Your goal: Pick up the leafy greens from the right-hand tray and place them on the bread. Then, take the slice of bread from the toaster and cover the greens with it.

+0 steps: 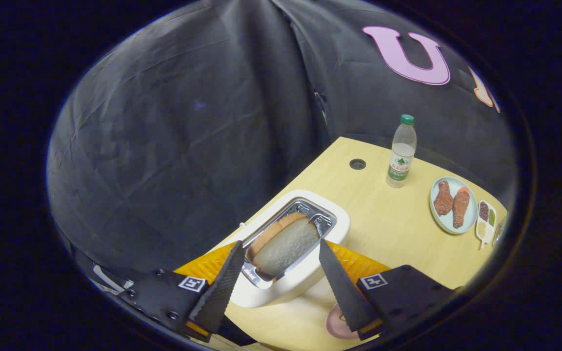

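A slice of bread (286,243) stands in the metal slot of a white toaster (332,234) on the pale wooden table (398,229). My gripper (281,253) hangs just above the toaster, open, with one finger on each side of the slice and neither touching it. The edge of a pink plate (334,324) peeks out beneath the right finger; what lies on it is hidden.
Beyond the toaster stands a clear water bottle (401,152) with a green cap. To its right a pale plate (454,204) holds two brown drumsticks, beside a small divided dish (486,220) of seasonings. A round cable hole (357,164) sits near the table's far edge.
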Demonstrator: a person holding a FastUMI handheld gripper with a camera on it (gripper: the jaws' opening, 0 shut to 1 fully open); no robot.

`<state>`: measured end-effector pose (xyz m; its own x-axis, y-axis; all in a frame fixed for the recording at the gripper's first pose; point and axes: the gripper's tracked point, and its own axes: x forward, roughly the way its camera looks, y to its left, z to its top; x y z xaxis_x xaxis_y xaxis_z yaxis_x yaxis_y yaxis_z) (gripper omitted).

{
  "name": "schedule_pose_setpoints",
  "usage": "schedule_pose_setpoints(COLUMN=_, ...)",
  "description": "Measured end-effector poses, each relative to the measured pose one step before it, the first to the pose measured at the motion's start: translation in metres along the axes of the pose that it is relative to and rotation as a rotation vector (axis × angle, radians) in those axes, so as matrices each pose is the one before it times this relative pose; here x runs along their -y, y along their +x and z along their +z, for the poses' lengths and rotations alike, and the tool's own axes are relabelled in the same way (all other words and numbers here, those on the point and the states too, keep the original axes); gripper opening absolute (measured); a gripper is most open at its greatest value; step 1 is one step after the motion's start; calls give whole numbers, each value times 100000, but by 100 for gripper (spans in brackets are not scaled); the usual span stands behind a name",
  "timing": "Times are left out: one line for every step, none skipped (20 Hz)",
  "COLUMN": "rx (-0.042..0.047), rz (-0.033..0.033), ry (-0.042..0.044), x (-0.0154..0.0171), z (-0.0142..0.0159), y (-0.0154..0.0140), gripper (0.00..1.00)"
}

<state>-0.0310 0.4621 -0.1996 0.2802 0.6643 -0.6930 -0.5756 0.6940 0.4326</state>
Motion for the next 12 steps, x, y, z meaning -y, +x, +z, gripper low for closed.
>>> schedule_pose_setpoints(rx=77, rz=598, ry=1942, x=-181, z=221, y=486, gripper=98)
schedule_pose_setpoints(rx=65, rz=-282, ry=1965, x=-142, z=22, y=371, gripper=97)
schedule_pose_setpoints(rx=81, rz=-651, ry=1480, x=-89, z=196, y=339, gripper=97)
schedule_pose_setpoints(rx=557, rz=-673, ry=427, x=-27, z=260, y=433, gripper=96)
schedule_pose_setpoints(rx=-250, rz=-1375, ry=-200, x=-2, z=66, y=418, gripper=96)
schedule_pose_setpoints(rx=-739, rz=-613, ry=-210, x=-16, z=-246, y=208, gripper=96)
schedule_pose_setpoints(rx=-744, rz=-1033, ry=14, x=-68, z=-194, y=348, gripper=96)
schedule_pose_setpoints(rx=-934, rz=-689, ry=-106, x=-204, z=-262, y=288, gripper=95)
schedule_pose_setpoints(rx=-1516, rz=-1391, ry=-390, x=109, z=-378, y=198, gripper=95)
schedule_pose_setpoints(rx=-1355, rz=-819, ry=-440, x=-67, z=-434, y=107, gripper=87)
schedule_pose_setpoints(rx=-672, rz=-925, ry=-531, x=2, z=-237, y=74, gripper=80)
schedule_pose_setpoints(rx=-586, rz=-1196, ry=-699, x=175, z=-201, y=199, gripper=72)
